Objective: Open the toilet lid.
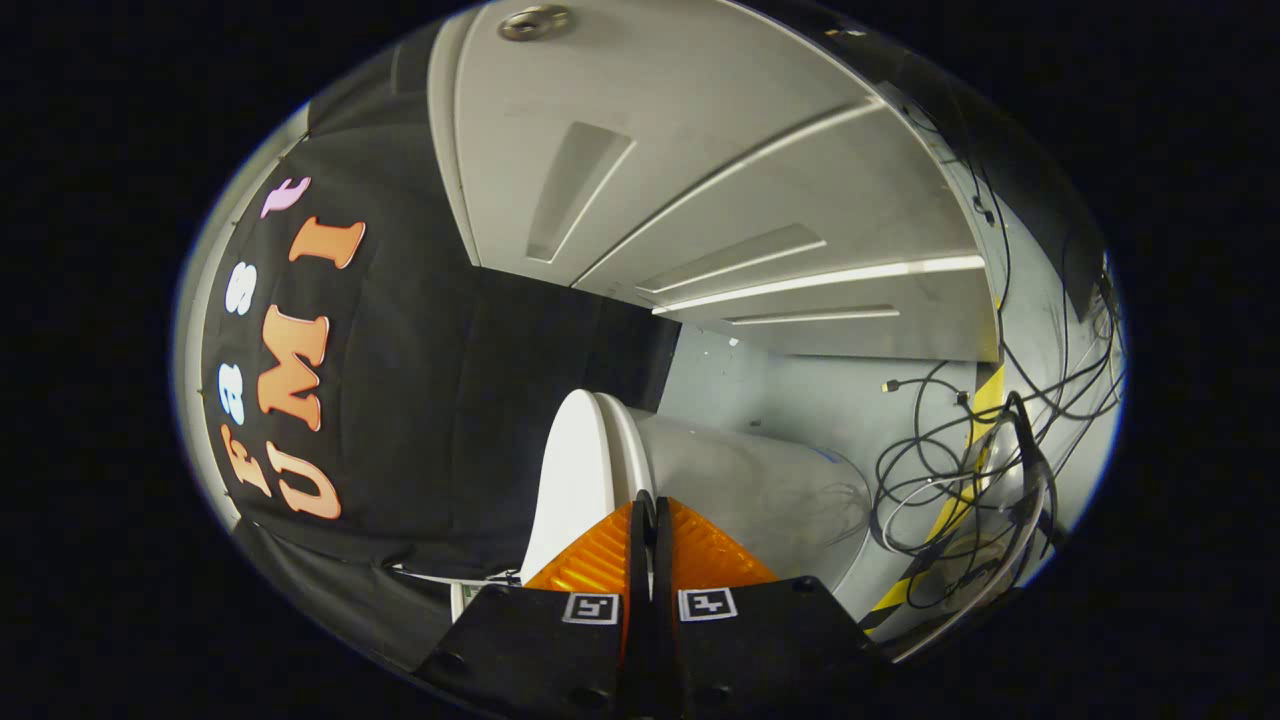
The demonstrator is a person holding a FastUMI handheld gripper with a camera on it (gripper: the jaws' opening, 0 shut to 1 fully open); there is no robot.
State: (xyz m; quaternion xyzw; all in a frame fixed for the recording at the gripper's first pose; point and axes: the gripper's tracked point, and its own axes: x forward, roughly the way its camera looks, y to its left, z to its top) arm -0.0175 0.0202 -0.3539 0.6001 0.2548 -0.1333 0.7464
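gripper [648, 510]: fingers pressed together, nothing visibly clamped between them
toilet lid [572, 480]: white, just ahead of the fingertips, its edge facing them
toilet body [740, 480]: beside the lid, cables [950, 490] on the floor beyond
why: tips likely at the lid edge to lever it
pose: view rolled sideways, gripper looks turned over

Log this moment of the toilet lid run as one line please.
gripper: fingers closed together, nothing between | toilet lid: just ahead of fingertips, not gripped | toilet bowl: beyond | cables: on floor beside toilet
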